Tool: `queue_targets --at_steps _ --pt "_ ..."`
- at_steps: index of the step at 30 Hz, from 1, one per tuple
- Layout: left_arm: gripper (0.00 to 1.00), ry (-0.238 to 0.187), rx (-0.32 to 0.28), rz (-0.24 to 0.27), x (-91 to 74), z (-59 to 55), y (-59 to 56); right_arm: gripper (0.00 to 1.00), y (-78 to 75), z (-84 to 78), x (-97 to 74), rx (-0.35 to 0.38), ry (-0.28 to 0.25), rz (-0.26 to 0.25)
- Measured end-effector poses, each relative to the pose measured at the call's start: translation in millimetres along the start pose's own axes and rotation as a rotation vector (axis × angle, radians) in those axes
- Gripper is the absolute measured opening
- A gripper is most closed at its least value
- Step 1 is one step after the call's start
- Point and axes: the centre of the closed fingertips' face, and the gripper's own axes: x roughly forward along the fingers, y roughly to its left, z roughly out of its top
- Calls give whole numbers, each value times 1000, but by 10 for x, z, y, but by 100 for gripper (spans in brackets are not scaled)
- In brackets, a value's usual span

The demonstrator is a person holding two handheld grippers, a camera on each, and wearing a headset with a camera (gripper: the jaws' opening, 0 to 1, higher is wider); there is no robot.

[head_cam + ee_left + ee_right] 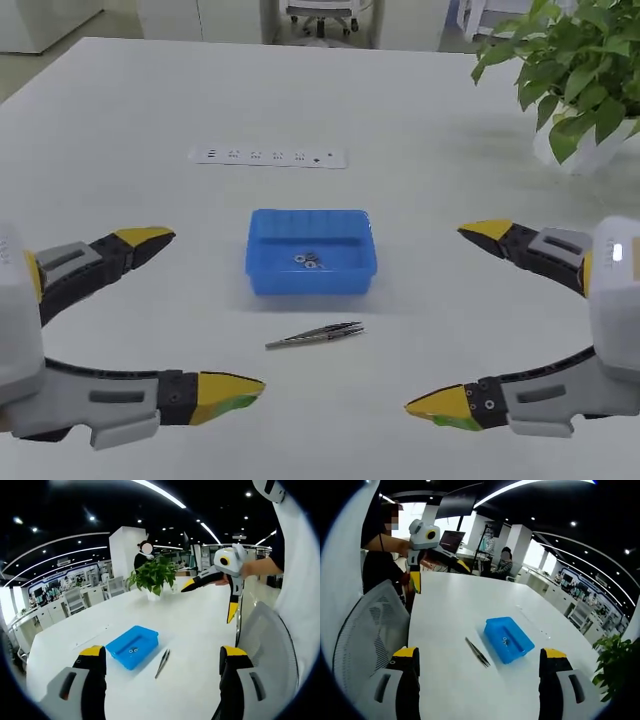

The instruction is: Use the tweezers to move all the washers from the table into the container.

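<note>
Two grippers: the left gripper (207, 311) is seen at the lower left of the head view and the right gripper (437, 320) at the lower right. Both are held over the table (120, 110), flanking the work, so that either side can be reached.
Jaw state: on each gripper the jaws are spread wide and nothing is held between them. This posture is judged to suit an approach or a rest, not a carry.
Tweezers: the tweezers (315, 335) lie flat on the table just below the container at centre frame. They are apart from the container and lie between the two grippers, touched by neither.
Container: the blue open-topped container (310, 281) stands at the centre of the frame. A central place is judged to keep each carry short.
Washers: the washers (309, 261) that can be made out are gathered in a small cluster on the container's floor.
Task stage: with the tool lying free and the washers inside, the transfer is judged to be at or near its end. A washer elsewhere on the pale tabletop would be hard to tell at this scale.
Background: a white power strip (268, 156) lies above the container and a potted plant (570, 60) fills the upper right corner. Both are well apart from the work.
</note>
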Motion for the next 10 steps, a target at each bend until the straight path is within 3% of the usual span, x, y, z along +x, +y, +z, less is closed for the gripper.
queue_targets --at_steps 4,10 --pt "100 19 -7 -5 -34 -45 -22 100 12 -7 -6 3 3 2" --pt "100 5 -13 18 -92 -11 40 100 14 -47 -18 5 18 3"
